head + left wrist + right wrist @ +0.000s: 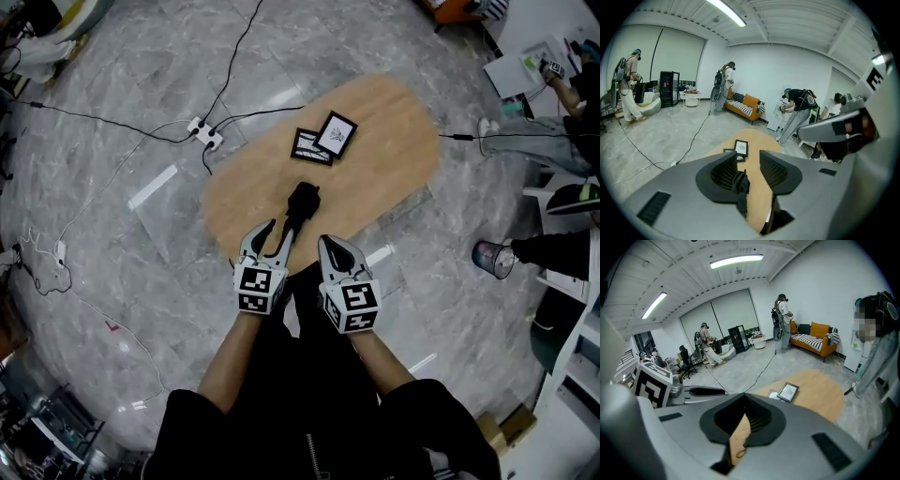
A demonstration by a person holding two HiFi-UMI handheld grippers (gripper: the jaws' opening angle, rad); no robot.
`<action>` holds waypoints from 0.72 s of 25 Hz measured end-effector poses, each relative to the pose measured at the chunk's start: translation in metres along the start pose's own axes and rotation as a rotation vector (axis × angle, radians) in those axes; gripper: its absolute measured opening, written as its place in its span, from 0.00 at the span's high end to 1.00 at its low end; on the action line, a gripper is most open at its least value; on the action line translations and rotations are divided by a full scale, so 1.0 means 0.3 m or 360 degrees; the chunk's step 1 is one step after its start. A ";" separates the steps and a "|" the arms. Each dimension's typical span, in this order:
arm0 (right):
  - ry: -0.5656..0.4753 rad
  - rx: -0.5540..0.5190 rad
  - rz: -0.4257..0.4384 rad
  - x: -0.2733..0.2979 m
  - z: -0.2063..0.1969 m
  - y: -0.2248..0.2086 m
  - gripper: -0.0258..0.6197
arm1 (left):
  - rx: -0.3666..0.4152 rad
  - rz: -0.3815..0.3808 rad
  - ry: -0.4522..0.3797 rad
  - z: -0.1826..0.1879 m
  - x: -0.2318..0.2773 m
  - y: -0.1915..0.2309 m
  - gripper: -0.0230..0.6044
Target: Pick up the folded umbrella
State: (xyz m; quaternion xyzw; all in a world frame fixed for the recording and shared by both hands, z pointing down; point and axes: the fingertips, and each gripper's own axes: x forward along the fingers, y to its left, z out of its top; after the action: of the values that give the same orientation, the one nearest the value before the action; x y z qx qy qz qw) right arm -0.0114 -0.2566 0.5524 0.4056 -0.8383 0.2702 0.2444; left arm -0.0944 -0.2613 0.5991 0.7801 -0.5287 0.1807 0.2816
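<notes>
Left claw (747, 155): jaws are held spread, pressing on nothing; the near end of the black folded umbrella (740, 185) is seen between them, closer to the left pad.
Right claw (743, 396): jaws are pressed together at the tips, with nothing pinched; it is held just right of the umbrella's near end.
Oval light-wood table (398, 150): found under the umbrella, which is laid flat near its closest edge.
Two black-framed pictures (323, 141): laid overlapping beyond the umbrella's far end, apart from it.
</notes>
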 end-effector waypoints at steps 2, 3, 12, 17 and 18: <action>0.0008 0.0007 -0.0007 0.003 -0.012 -0.010 0.94 | 0.0005 -0.0005 0.0019 -0.019 0.025 0.003 0.72; 0.0011 0.0008 -0.0010 0.006 -0.015 -0.014 0.94 | 0.0010 -0.0007 0.0026 -0.027 0.037 0.004 0.71; 0.0014 0.0034 -0.0027 0.045 -0.055 -0.046 0.94 | 0.0026 -0.0013 0.0091 -0.123 0.139 0.019 0.67; 0.0032 0.0065 -0.0037 0.062 -0.087 -0.064 0.94 | 0.0026 -0.0007 0.0138 -0.181 0.195 0.041 0.65; 0.0038 0.0071 -0.0040 0.065 -0.097 -0.070 0.94 | 0.0025 -0.0008 0.0151 -0.196 0.207 0.042 0.65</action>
State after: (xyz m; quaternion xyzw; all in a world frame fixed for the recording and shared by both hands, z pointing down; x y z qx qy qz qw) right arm 0.0004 -0.2593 0.5913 0.4181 -0.8239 0.2907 0.2488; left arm -0.0818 -0.2727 0.6838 0.7742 -0.5112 0.2208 0.3007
